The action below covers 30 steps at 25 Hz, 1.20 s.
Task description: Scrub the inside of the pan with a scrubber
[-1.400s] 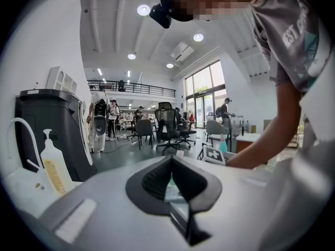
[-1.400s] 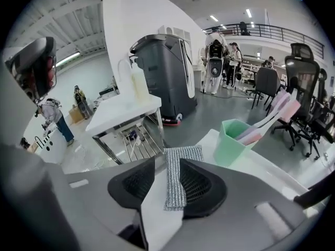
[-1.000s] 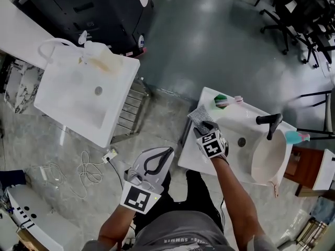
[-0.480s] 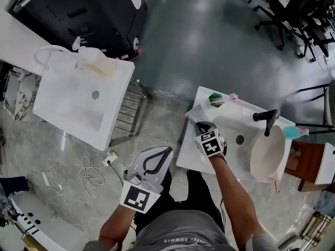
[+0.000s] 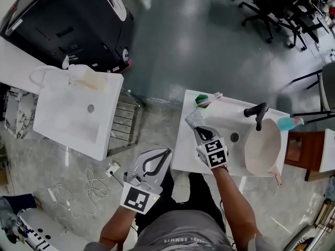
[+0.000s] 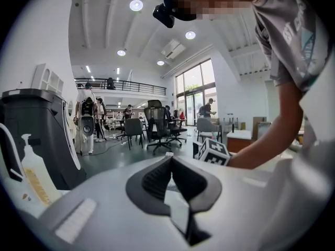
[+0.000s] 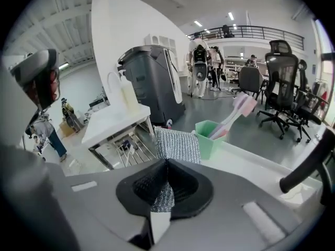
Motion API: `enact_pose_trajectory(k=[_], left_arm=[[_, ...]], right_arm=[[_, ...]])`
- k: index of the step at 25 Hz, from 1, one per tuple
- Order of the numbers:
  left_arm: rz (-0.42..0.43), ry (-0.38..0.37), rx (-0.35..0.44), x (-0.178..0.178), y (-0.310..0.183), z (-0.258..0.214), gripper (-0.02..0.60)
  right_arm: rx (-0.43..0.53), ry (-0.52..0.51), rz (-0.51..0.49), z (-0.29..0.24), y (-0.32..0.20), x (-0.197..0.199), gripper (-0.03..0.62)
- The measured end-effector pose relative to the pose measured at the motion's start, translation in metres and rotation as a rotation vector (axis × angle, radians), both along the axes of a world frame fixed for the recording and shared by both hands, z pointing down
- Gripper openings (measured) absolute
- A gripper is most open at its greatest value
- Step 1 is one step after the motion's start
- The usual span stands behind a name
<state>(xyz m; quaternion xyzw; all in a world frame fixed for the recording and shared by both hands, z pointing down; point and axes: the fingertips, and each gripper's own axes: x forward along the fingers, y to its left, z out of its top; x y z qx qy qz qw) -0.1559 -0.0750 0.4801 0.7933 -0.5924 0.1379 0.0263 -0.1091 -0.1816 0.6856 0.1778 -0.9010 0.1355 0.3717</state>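
My right gripper (image 5: 199,129) is shut on a silver mesh scrubber (image 5: 194,118) over the left rim of the white sink (image 5: 182,153). In the right gripper view the scrubber (image 7: 178,142) sticks up from between the closed jaw tips (image 7: 166,164). A cream pan (image 5: 261,147) leans in the basin at the right, its handle toward the front, well apart from the scrubber. My left gripper (image 5: 166,151) hangs low over the floor to the left of the sink; its jaws (image 6: 168,159) are together with nothing between them.
A black faucet (image 5: 256,112) stands behind the basin. A green cup with brushes (image 5: 202,99) sits at the sink's back left corner and a teal bottle (image 5: 289,122) at the back right. A second white sink (image 5: 73,114), a dark bin (image 5: 78,25) and floor cables (image 5: 91,184) lie left.
The right gripper's jaws have closed on the scrubber, and it has shifted slightly toward the basin. The head view has swung. The left gripper has kept its place.
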Motion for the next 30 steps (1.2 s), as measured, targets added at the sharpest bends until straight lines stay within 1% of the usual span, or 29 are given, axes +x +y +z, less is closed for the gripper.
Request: enact_pose_trajectory(k=[3, 9, 17, 20, 25, 30], left_arm=[[0.037, -0.007, 0.003, 0.014, -0.01, -0.004, 0.003], [0.121, -0.008, 0.004, 0.049, -0.035, -0.009, 0.003], [0.234, -0.016, -0.002, 0.098, -0.071, -0.015, 0.003], [0.281, -0.026, 0.0, 0.115, -0.085, -0.016, 0.003], [0.345, -0.031, -0.002, 0.14, -0.102, -0.011, 0.003], [0.402, -0.039, 0.002, 0.167, -0.119, -0.012, 0.003]], right_arm=[[0.006, -0.039, 0.051, -0.017, -0.007, 0.023, 0.014], [0.011, -0.107, 0.187, -0.05, -0.027, 0.081, 0.014], [0.027, -0.172, 0.337, -0.08, -0.049, 0.158, 0.014], [0.048, -0.192, 0.385, -0.09, -0.054, 0.183, 0.014], [0.088, -0.211, 0.496, -0.099, -0.063, 0.234, 0.014], [0.094, -0.176, 0.634, -0.088, -0.076, 0.3, 0.015]])
